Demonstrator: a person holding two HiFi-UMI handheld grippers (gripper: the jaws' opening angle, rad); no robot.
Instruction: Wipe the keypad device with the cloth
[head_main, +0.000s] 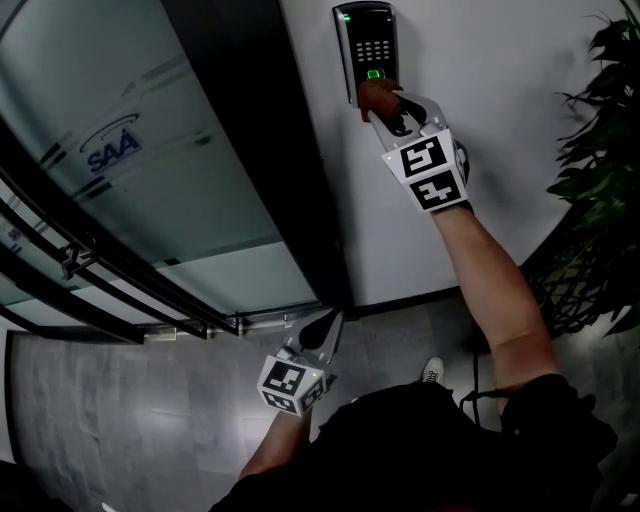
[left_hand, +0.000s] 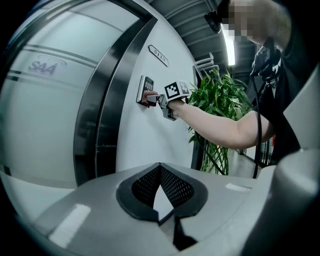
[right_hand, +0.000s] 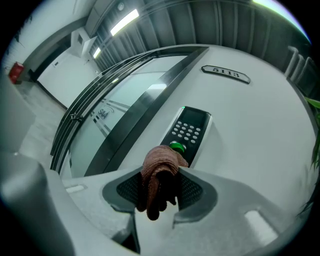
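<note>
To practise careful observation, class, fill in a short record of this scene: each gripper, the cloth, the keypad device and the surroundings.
Right gripper: shut on the cloth, raised high
Cloth: reddish-brown, bunched, at the lower end of the keypad device, by its green light
Keypad device: dark, wall-mounted, beside a glass panel
Left gripper: shut, empty, held low, apart from the device
Surroundings: green plant at the right; number plate above the device

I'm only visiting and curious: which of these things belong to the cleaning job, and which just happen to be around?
In the job: keypad device; cloth; right gripper, clamped on the cloth.

Just around: left gripper, shut and empty; plant; glass door; number plate.
</note>
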